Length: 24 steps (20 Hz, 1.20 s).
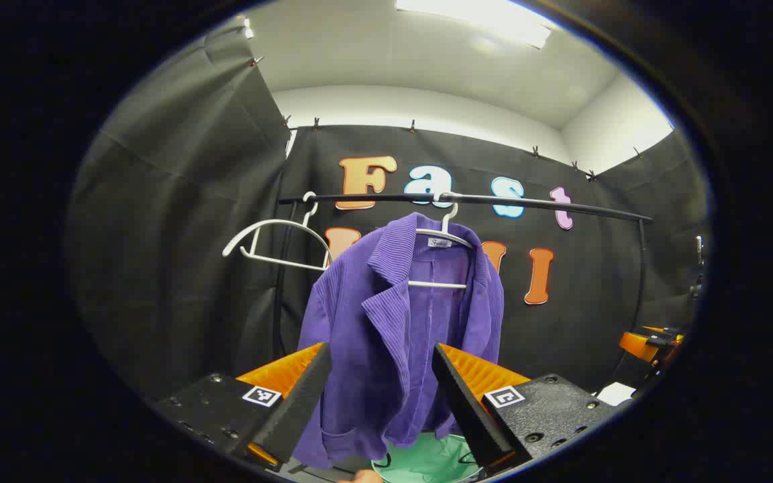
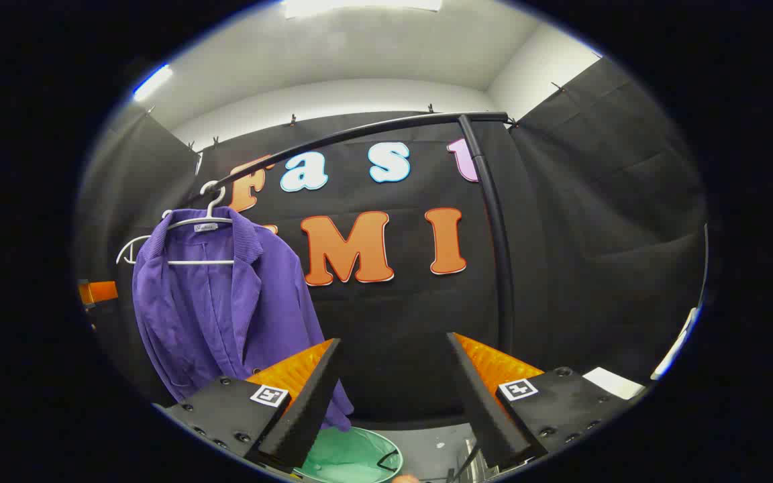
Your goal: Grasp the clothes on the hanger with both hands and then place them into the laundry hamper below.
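Left gripper view puts my left hand-held gripper [image 1: 380, 396], fingers apart, before the purple corduroy jacket [image 1: 400, 322] hanging from the black rail [image 1: 527, 201]; right hand-held gripper [image 2: 393, 396] likewise apart. Soft, limp cloth; I'd pinch both shoulders.

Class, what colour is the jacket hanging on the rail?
Purple, with a ribbed, corduroy-like texture. The jacket shows best in the left gripper view.
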Each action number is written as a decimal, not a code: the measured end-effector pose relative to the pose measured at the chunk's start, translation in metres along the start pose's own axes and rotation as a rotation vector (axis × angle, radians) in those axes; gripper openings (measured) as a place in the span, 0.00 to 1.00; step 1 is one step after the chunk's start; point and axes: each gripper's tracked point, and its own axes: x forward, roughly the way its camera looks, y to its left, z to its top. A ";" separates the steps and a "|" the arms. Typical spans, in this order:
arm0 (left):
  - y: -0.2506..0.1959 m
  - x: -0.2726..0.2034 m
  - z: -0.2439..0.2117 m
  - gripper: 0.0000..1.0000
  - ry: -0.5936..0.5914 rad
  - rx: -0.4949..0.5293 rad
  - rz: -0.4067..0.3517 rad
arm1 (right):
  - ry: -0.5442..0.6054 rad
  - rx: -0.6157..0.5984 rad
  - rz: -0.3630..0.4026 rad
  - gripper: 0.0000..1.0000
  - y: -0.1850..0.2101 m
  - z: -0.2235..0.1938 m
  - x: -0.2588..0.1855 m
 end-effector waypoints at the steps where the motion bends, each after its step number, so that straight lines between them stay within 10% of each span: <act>1: 0.002 -0.001 0.002 0.95 -0.011 0.017 0.016 | 0.000 -0.009 -0.008 0.91 -0.003 0.001 -0.003; 24: 0.027 0.002 -0.007 0.99 0.027 0.034 0.059 | -0.020 -0.029 0.159 0.98 0.091 0.006 0.021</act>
